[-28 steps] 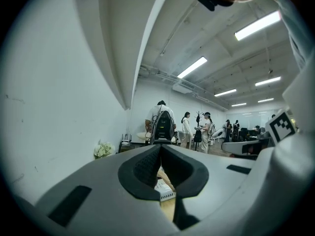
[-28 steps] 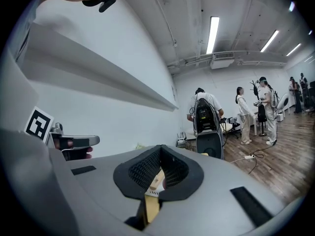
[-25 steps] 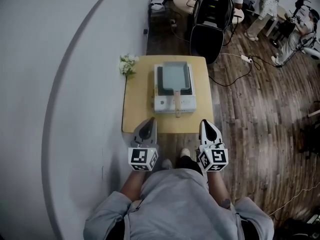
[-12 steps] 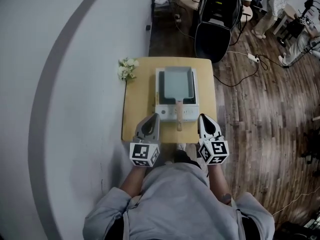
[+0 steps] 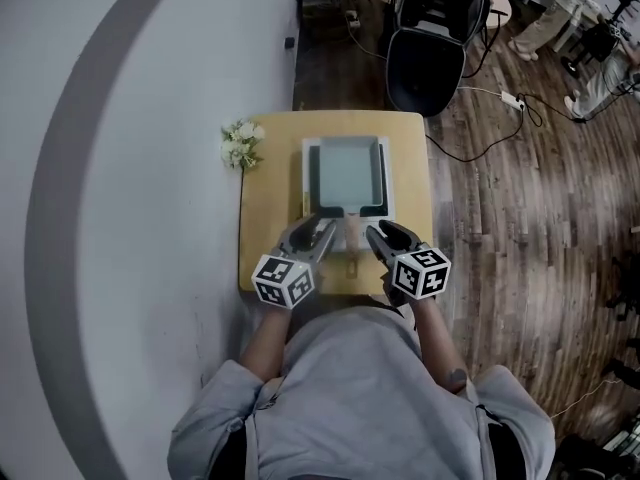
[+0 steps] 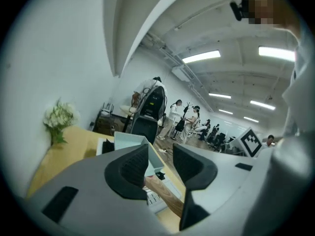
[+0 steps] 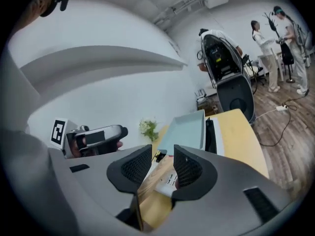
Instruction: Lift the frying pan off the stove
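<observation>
A rectangular pale blue frying pan sits on a white stove, its wooden handle pointing at me. My left gripper is just left of the handle and my right gripper just right of it, both angled inward. In the left gripper view the left gripper is opening, and the handle shows through the gap beyond the pads, untouched. The right gripper is opening too, with the handle and pan ahead of it.
The stove stands on a small wooden table against a white wall. A bunch of white flowers lies at the table's back left corner. A black chair, cables and people stand on the wooden floor behind.
Both grippers have moved forward from the table's front edge and turned inward to either side of the pan handle. Their jaws, together before, now stand apart.
</observation>
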Demonstrator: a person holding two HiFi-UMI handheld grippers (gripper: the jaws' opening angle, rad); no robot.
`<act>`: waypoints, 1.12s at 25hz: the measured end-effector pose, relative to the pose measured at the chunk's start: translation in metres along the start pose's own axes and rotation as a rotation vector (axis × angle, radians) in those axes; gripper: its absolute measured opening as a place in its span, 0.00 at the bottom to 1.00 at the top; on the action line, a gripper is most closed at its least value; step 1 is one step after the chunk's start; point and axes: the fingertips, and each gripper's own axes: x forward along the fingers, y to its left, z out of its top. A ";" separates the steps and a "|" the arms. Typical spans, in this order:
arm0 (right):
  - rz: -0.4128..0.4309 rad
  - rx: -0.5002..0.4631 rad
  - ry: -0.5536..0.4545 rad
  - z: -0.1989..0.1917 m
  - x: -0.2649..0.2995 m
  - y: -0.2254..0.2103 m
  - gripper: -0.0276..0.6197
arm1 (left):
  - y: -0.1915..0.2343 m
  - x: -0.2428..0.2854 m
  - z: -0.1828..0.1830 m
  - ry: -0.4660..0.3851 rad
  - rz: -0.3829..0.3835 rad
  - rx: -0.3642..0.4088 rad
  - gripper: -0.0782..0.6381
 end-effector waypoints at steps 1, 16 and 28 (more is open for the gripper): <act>0.019 0.033 0.032 -0.010 0.004 -0.002 0.22 | 0.002 0.007 -0.009 0.037 -0.021 -0.035 0.33; 0.335 0.535 0.238 -0.088 0.025 0.017 0.34 | 0.001 0.061 -0.123 0.407 -0.317 -0.592 0.41; 0.438 0.631 0.315 -0.106 0.033 0.036 0.34 | -0.020 0.080 -0.134 0.470 -0.513 -0.822 0.40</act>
